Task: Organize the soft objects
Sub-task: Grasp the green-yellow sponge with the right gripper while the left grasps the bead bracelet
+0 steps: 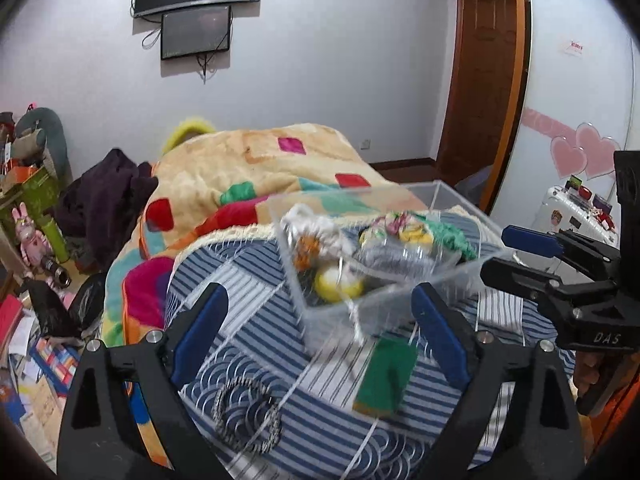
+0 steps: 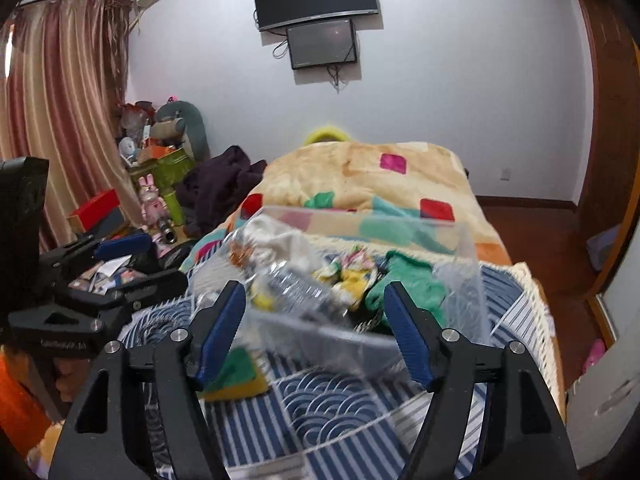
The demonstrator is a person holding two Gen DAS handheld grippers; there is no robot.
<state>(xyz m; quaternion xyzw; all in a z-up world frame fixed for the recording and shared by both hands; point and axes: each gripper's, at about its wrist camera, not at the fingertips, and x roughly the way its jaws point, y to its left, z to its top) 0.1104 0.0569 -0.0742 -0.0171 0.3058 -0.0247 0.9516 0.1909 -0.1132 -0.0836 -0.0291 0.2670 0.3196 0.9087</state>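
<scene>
A clear plastic box (image 1: 448,276) (image 2: 460,300) stands on the blue striped bedcover (image 1: 256,280) and holds several soft items: a white one (image 1: 320,224), a yellow one (image 1: 338,284), a patterned one (image 1: 400,228) and a green cloth (image 2: 404,280). A green and yellow sponge cloth (image 1: 386,376) (image 2: 236,372) lies on the cover in front of the box. A black and white hair tie (image 1: 248,412) lies nearer me. My left gripper (image 1: 320,340) is open and empty above the cover. My right gripper (image 2: 316,332) is open and empty in front of the box.
A patchwork blanket (image 1: 256,164) covers the far part of the bed. Dark clothing (image 1: 104,196) lies at its left. Toys, boxes and clutter (image 1: 32,240) fill the floor on the left. A white suitcase (image 1: 576,212) and a wooden door (image 1: 484,80) are on the right.
</scene>
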